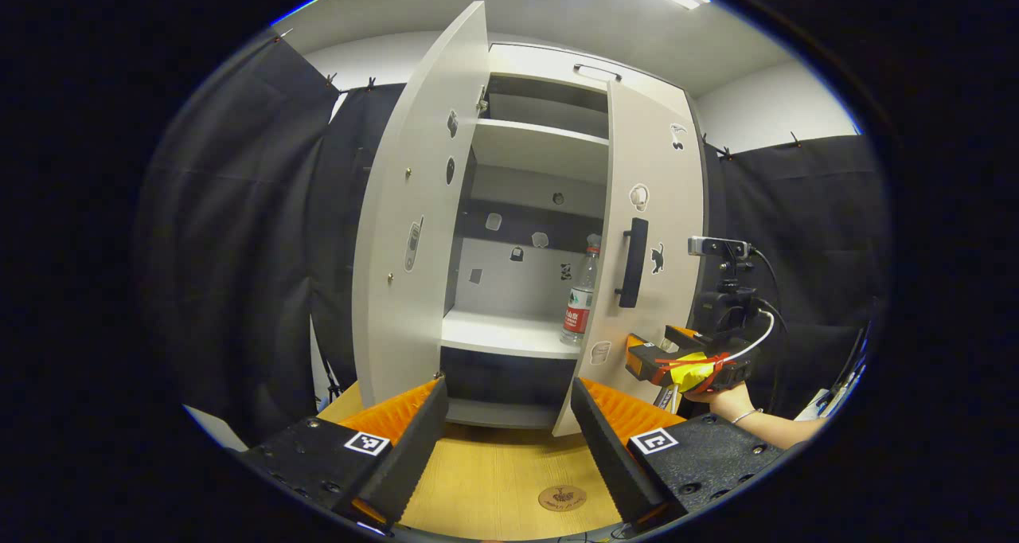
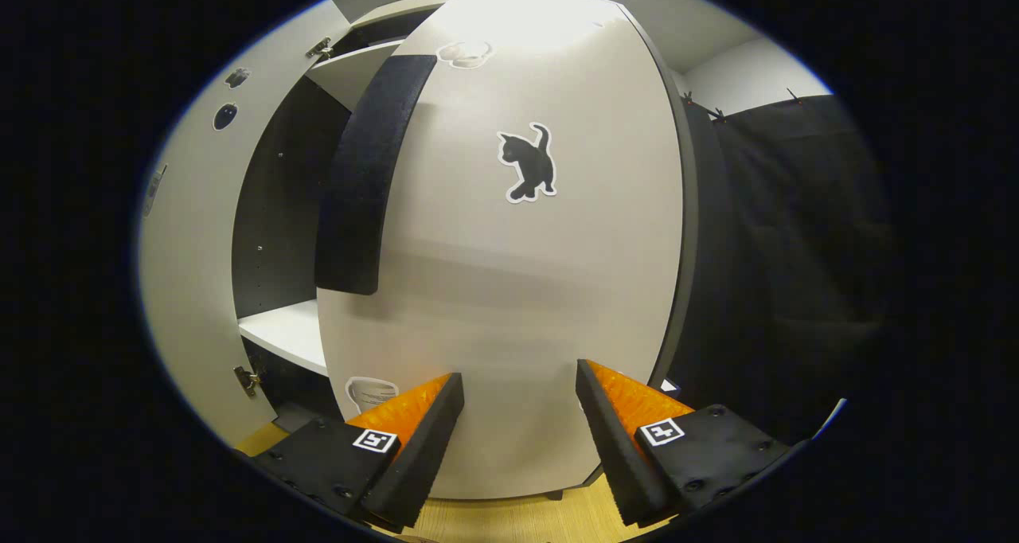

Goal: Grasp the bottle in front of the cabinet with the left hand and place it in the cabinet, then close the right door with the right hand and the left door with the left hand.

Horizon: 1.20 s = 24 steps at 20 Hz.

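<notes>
The white cabinet [image 1: 549, 149] stands on the wooden table with its left door [image 1: 418, 208] swung wide open. A clear bottle [image 1: 579, 300] with a red label stands upright on the middle shelf [image 1: 509, 332], at its right end. The right door [image 1: 649, 232] is partly shut and hides the bottle's right side. My left gripper [image 1: 505, 400] is open and empty, back from the cabinet's front. A hand holds my right gripper [image 1: 637, 356] low against the right door's outer face. In the right gripper view that gripper [image 2: 517, 376] is open, close to the right door [image 2: 541, 272] below its black handle [image 2: 362, 181].
A small camera on a stand [image 1: 720, 247] sits right of the cabinet. The wooden table [image 1: 493, 479] carries a round sticker [image 1: 562, 498] near the front. Black cloth walls surround the booth. The left door [image 2: 187, 232] juts out toward me on the left.
</notes>
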### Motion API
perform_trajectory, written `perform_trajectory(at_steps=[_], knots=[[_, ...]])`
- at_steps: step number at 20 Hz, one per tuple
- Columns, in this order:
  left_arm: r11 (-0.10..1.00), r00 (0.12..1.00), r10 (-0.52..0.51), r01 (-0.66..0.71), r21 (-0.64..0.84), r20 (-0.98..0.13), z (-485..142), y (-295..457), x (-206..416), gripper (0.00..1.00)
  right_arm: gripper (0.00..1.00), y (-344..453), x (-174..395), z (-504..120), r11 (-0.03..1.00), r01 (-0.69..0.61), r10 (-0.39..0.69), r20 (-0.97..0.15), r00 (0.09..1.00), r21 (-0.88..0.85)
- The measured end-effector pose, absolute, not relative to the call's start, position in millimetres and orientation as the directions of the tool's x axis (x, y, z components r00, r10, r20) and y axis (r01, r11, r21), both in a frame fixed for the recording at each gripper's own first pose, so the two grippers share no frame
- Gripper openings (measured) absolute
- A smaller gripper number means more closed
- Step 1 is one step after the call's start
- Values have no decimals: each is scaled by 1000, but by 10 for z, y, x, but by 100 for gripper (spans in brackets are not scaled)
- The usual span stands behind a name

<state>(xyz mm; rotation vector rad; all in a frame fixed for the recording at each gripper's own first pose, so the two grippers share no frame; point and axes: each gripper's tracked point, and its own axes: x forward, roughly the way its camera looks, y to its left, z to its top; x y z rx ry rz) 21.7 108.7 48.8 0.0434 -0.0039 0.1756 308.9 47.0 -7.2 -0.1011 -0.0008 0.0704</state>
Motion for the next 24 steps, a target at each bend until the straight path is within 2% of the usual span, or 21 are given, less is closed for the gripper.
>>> perform_trajectory(at_steps=[4,8,17,24], knots=[[983,984,180,-180,36,1,455,1185,227,94,95,486,3057,-47,991,-70,70,-1,998,-114],[973,974,227,-227,34,-2,406,1384,145,95,94,478,3020,-46,993,-63,63,-1,998,-102],[890,890,455,-455,30,-5,249,2303,-279,95,95,507,3040,-45,993,-51,52,0,999,-109],[835,837,547,-547,55,10,297,2943,-225,95,95,444,2975,-27,995,-63,60,-38,997,-78]])
